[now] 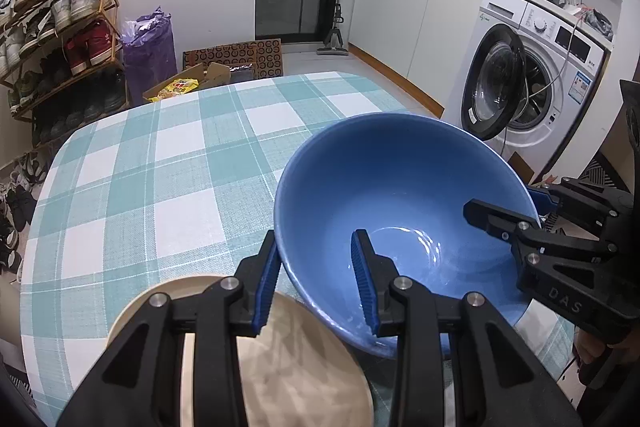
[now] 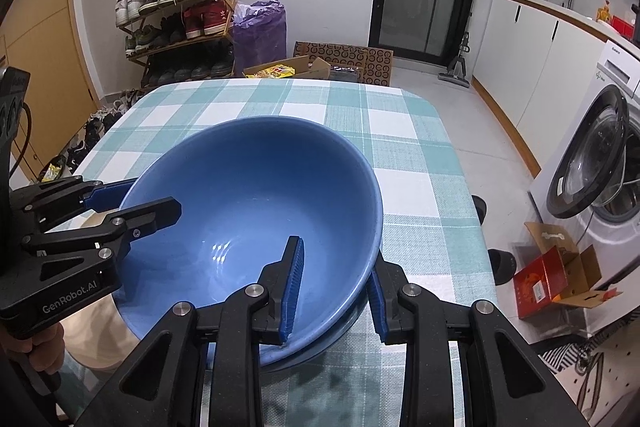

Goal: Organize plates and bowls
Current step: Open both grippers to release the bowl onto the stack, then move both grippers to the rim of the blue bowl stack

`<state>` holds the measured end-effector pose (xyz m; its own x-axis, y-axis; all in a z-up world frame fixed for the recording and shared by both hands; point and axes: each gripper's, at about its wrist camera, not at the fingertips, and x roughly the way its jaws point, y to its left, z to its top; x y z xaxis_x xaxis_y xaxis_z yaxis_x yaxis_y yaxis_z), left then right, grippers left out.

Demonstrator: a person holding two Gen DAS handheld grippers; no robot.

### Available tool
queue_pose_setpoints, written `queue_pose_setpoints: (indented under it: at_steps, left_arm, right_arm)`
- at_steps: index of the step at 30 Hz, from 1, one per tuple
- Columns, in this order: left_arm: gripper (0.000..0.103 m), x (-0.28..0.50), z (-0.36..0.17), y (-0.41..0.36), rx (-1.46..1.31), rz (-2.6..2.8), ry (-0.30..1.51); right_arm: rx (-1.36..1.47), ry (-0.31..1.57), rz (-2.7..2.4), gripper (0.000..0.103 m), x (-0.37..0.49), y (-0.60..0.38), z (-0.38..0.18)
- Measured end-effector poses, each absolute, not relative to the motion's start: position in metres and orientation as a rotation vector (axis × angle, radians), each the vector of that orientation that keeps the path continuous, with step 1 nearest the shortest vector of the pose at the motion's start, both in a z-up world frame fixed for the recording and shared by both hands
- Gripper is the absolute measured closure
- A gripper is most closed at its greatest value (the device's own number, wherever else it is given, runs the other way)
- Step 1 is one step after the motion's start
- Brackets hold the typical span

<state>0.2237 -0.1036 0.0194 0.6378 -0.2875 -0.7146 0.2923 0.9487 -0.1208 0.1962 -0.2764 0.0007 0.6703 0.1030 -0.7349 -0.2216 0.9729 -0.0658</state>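
A large blue bowl [image 1: 400,187] [image 2: 256,195] sits low over the checked tablecloth [image 1: 160,167] [image 2: 420,187], tilted a little. My left gripper [image 1: 316,239] [image 2: 156,193] is shut on its left rim, one pad inside the wall and one outside. On the opposite rim my right gripper [image 2: 336,255] [image 1: 498,201] grips the same way. Under the bowl's near right side shows the rim of another blue dish [image 2: 340,331]. A beige plate [image 1: 300,347] [image 2: 92,339] lies beside the bowl, below the left gripper.
The table's far edge and rounded corners are in view. Beside the table on the right stands a washing machine [image 1: 520,87] [image 2: 600,167] with its door open, and a red box [image 2: 548,283] sits on the floor. A shoe rack [image 1: 60,27] and cardboard boxes [image 2: 304,67] stand beyond.
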Motion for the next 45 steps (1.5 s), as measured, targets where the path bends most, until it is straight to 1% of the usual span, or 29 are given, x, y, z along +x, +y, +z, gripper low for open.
queue_pose_setpoints:
  at_steps: [2, 6, 7, 9, 11, 12, 13, 15, 17, 18, 19, 21, 22, 24, 27, 29, 30, 31, 33, 35, 37, 39, 45]
  left_arm:
    - [0.069, 0.224, 0.019, -0.103, 0.006, -0.333, 0.818]
    - [0.067, 0.224, 0.018, -0.104, 0.005, -0.338, 0.828]
    - [0.066, 0.224, 0.017, -0.104, 0.005, -0.339, 0.832]
    - [0.066, 0.224, 0.017, -0.105, 0.009, -0.338, 0.834]
    - [0.061, 0.224, 0.017, -0.104, 0.003, -0.342, 0.836]
    - [0.056, 0.224, 0.018, -0.104, 0.0, -0.342, 0.835]
    - [0.053, 0.223, 0.018, -0.103, -0.001, -0.339, 0.833]
    - [0.052, 0.224, 0.018, -0.103, -0.001, -0.334, 0.835]
    - [0.048, 0.224, 0.018, -0.102, -0.005, -0.332, 0.838]
    - [0.045, 0.225, 0.019, -0.102, -0.007, -0.328, 0.839]
    - [0.045, 0.225, 0.019, -0.101, -0.008, -0.325, 0.839]
    - [0.045, 0.225, 0.019, -0.1, -0.01, -0.321, 0.841]
    - [0.044, 0.226, 0.019, -0.1, -0.012, -0.319, 0.843]
    - [0.043, 0.227, 0.017, -0.099, -0.014, -0.313, 0.853]
    - [0.04, 0.229, 0.015, -0.099, -0.009, -0.304, 0.865]
    - [0.035, 0.229, 0.014, -0.099, -0.007, -0.299, 0.864]
    - [0.028, 0.229, 0.014, -0.098, -0.008, -0.294, 0.86]
    - [0.024, 0.229, 0.014, -0.097, -0.012, -0.291, 0.855]
    - [0.023, 0.23, 0.015, -0.095, -0.028, -0.3, 0.853]
    - [0.019, 0.231, 0.014, -0.094, -0.04, -0.304, 0.862]
    - [0.01, 0.231, 0.013, -0.094, -0.046, -0.3, 0.863]
    - [0.009, 0.231, 0.011, -0.095, -0.043, -0.296, 0.867]
    - [0.009, 0.232, 0.007, -0.095, -0.061, -0.289, 0.892]
  right_arm:
    - [-0.144, 0.821, 0.198, 0.067, 0.196, -0.277, 0.001]
    - [-0.14, 0.819, 0.206, 0.065, 0.195, -0.279, 0.002]
    - [-0.125, 0.818, 0.217, 0.063, 0.194, -0.28, 0.002]
    - [-0.09, 0.814, 0.238, 0.054, 0.194, -0.284, 0.004]
    - [-0.074, 0.81, 0.23, 0.053, 0.194, -0.289, 0.004]
    - [-0.073, 0.808, 0.229, 0.053, 0.194, -0.291, 0.004]
    - [-0.061, 0.811, 0.231, 0.053, 0.194, -0.294, 0.003]
    - [-0.039, 0.809, 0.239, 0.052, 0.195, -0.298, 0.002]
    - [-0.024, 0.804, 0.247, 0.051, 0.194, -0.302, 0.002]
    - [-0.02, 0.801, 0.249, 0.048, 0.194, -0.304, 0.003]
    - [-0.014, 0.796, 0.251, 0.046, 0.193, -0.306, 0.003]
    - [-0.001, 0.789, 0.263, 0.035, 0.191, -0.308, 0.004]
    - [0.008, 0.784, 0.274, 0.033, 0.191, -0.31, 0.004]
    - [0.011, 0.784, 0.291, 0.022, 0.191, -0.311, 0.003]
    - [0.018, 0.778, 0.291, 0.022, 0.19, -0.315, -0.002]
    - [0.045, 0.786, 0.288, 0.02, 0.193, -0.32, -0.006]
    - [0.055, 0.789, 0.288, 0.019, 0.194, -0.322, -0.008]
    - [0.066, 0.794, 0.283, 0.019, 0.195, -0.324, -0.011]
    - [0.072, 0.798, 0.28, 0.019, 0.196, -0.325, -0.013]
    - [0.077, 0.796, 0.285, 0.018, 0.196, -0.326, -0.015]
    - [0.079, 0.796, 0.282, 0.015, 0.197, -0.326, -0.017]
    - [0.083, 0.794, 0.28, 0.013, 0.196, -0.326, -0.018]
    - [0.105, 0.807, 0.292, 0.012, 0.197, -0.328, -0.027]
